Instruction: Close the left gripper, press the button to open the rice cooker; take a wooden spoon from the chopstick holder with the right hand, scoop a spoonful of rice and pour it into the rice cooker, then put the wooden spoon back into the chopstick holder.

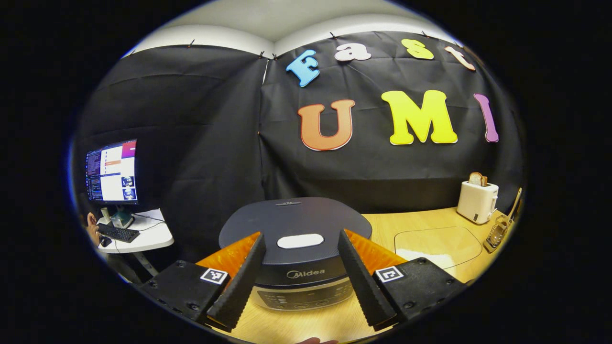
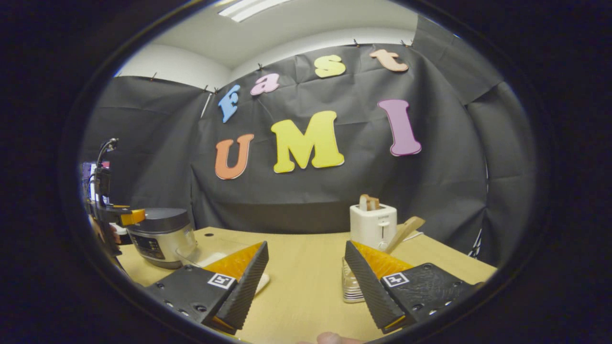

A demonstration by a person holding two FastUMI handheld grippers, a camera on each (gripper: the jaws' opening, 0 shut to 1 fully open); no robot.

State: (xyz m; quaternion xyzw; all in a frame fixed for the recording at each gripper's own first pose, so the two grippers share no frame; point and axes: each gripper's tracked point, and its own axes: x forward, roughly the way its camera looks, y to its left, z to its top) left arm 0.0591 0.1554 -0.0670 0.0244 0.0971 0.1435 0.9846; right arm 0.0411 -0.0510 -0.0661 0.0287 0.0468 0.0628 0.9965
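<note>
left gripper view: my left gripper (image 1: pixel 300 277) spread before rice cooker (image 1: pixel 295 239), lid down | right gripper (image 2: pixel 306 279) spread | wooden spoon (image 2: pixel 403 231) (light, stiff): pinch its upper handle

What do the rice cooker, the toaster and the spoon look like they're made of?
Rice cooker: likely plastic lid, matte dark with soft sheen; the body looks like brushed metal, silvery in the right gripper view. Toaster: probably plastic, smooth cream-white, no glare. Spoon: wood, pale tan and dull.
</note>
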